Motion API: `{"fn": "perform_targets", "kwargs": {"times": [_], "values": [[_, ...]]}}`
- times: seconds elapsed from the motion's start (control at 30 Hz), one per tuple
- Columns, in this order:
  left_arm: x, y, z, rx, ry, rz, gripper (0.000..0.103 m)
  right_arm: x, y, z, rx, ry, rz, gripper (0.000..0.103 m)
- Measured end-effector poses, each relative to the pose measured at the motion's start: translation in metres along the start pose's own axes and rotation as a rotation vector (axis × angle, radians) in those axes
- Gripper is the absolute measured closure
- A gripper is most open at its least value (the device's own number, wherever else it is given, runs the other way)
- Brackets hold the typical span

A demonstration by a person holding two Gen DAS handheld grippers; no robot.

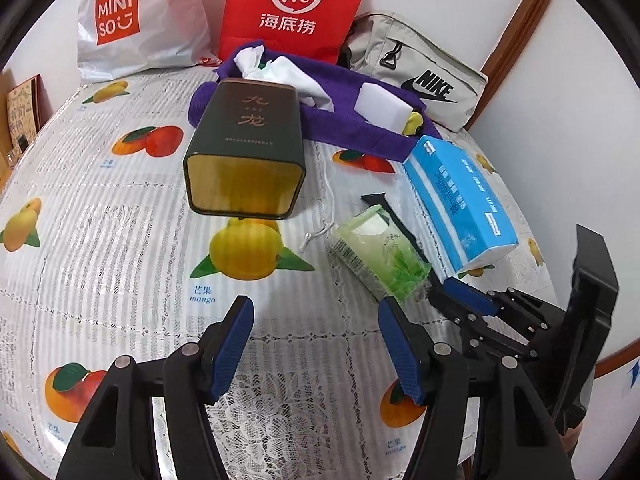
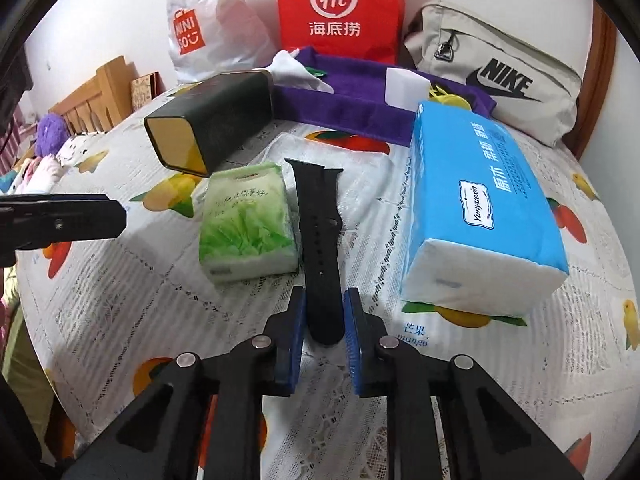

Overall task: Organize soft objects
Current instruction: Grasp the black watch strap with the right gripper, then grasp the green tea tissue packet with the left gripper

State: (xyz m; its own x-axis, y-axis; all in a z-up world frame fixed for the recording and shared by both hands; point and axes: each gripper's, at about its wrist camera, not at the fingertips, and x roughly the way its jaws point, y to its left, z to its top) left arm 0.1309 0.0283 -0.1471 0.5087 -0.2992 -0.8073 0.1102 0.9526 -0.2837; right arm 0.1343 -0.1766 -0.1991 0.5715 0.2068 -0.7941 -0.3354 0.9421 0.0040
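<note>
Tablecloth: white lace with printed orange and yellow fruit, green leaves. Tin: dark green, gold inside (gold characters on its side). Small tissue pack: pale green leaf print. Large tissue pack: blue and white. Watch strap: black. Towel: purple. Paper bag: red, white logo. Pouch: beige, black logo. Gripper pads: blue.

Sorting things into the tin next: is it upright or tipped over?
Tipped over: the dark tin lies on its side, open mouth facing the cameras, inside empty.
</note>
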Motion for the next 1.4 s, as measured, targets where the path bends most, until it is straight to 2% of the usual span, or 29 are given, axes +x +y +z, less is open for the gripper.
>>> {"fn": "perform_targets", "kwargs": {"times": [0.2, 0.37, 0.43, 0.5, 0.57, 0.73, 0.77, 0.87, 0.9, 1.07, 1.17, 1.4], "values": [[0.001, 0.012, -0.002, -0.041, 0.008, -0.018, 0.040, -0.015, -0.006, -0.012, 0.022, 0.052, 0.064, 0.091], [-0.001, 0.014, -0.004, -0.046, 0.004, -0.027, 0.040, -0.025, -0.003, -0.024, -0.007, 0.090, 0.078, 0.090], [-0.001, 0.013, -0.004, -0.040, 0.004, -0.030, 0.040, -0.028, -0.005, -0.023, 0.001, 0.083, 0.102, 0.086], [-0.001, 0.012, -0.004, -0.038, 0.006, -0.031, 0.040, -0.027, -0.007, -0.019, 0.022, 0.067, 0.122, 0.070], [0.000, 0.011, -0.004, -0.036, 0.009, -0.032, 0.040, -0.023, -0.007, -0.012, 0.016, 0.052, 0.126, 0.063], [0.002, 0.012, -0.003, -0.036, 0.018, -0.029, 0.040, 0.000, -0.003, 0.006, 0.018, 0.050, 0.093, 0.063], [0.002, 0.011, -0.003, -0.036, 0.019, -0.027, 0.040, 0.003, -0.002, 0.009, 0.022, 0.038, 0.080, 0.064], [0.005, 0.011, -0.003, -0.036, 0.029, -0.021, 0.040, 0.010, 0.001, 0.015, 0.023, 0.024, 0.030, 0.096], [0.005, 0.011, -0.003, -0.032, 0.032, -0.021, 0.040, 0.009, 0.000, 0.016, 0.025, 0.024, 0.023, 0.100], [0.006, 0.009, -0.004, -0.021, 0.027, -0.031, 0.040, -0.003, -0.008, 0.009, 0.035, 0.044, 0.041, 0.100], [0.008, 0.005, -0.003, -0.011, 0.030, -0.043, 0.040, 0.003, -0.009, 0.009, 0.036, 0.058, 0.038, 0.099], [0.010, -0.001, -0.002, 0.000, 0.036, -0.055, 0.040, 0.007, -0.011, 0.013, 0.050, 0.022, 0.056, 0.100]]}}
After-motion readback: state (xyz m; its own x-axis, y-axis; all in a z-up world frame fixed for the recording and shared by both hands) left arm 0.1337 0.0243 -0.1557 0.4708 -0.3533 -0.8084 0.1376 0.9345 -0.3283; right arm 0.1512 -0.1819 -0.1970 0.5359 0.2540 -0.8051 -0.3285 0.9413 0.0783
